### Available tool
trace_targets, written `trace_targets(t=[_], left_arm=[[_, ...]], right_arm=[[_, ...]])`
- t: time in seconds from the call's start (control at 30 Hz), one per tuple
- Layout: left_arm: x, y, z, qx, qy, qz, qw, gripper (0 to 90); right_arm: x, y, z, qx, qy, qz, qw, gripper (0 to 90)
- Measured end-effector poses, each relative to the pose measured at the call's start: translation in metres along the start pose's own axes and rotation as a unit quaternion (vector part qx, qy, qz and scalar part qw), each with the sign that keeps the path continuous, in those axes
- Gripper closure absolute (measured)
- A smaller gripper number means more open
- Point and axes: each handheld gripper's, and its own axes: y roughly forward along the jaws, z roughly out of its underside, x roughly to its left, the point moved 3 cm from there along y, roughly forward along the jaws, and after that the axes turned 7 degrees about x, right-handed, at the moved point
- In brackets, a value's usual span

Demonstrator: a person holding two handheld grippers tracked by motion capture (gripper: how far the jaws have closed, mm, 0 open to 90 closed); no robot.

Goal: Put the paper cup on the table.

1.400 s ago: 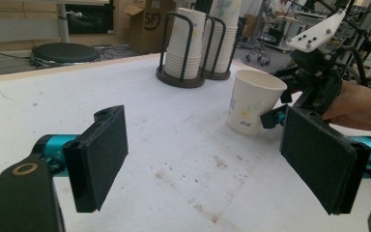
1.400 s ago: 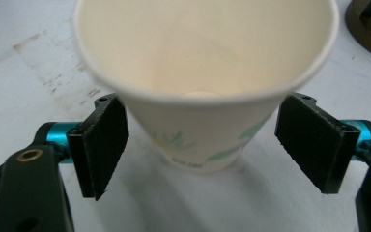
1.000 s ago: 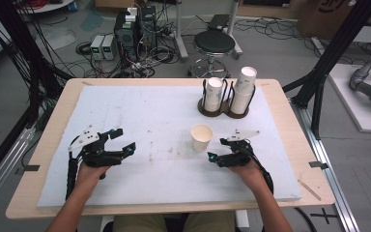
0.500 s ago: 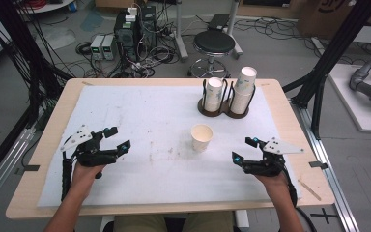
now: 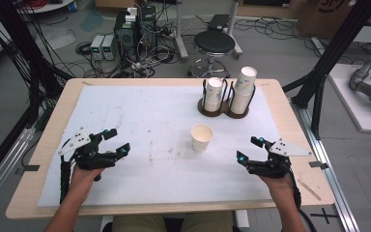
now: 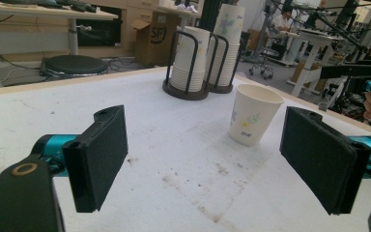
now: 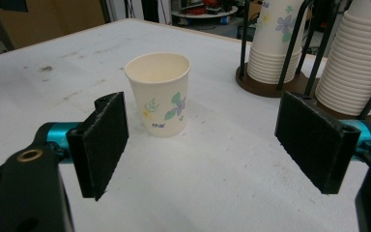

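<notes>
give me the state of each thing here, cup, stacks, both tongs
paper cup: upright, empty, standing alone on the white mat, touched by nothing
cup holder: upright, holding two stacks
shorter cup stack: nested, standing in the holder's left ring
taller cup stack: nested, standing in the right ring
left tongs: open, empty, left of the cup
right tongs: open, empty, right of the cup

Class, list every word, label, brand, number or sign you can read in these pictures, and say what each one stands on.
"SF": dark print on the brown cardboard box behind the table, in the left gripper view; any further letters are unclear.
Small dark print below the flower pattern on the single white paper cup: too blurred to read.
Large dark lettering on the brown cardboard box on the floor at the top right of the high view: cut off, unreadable.
</notes>
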Motion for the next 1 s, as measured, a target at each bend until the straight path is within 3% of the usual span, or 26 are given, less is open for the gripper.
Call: trace_targets(t=[1.0], left_arm=[[0.0012, -0.0025, 0.0024, 0.002, -0.002, -0.006, 1.0000, 17.2]], right_arm=[[-0.0003, 0.0040, -0.0009, 0.004, -0.007, 0.003, 1.0000, 20.1]])
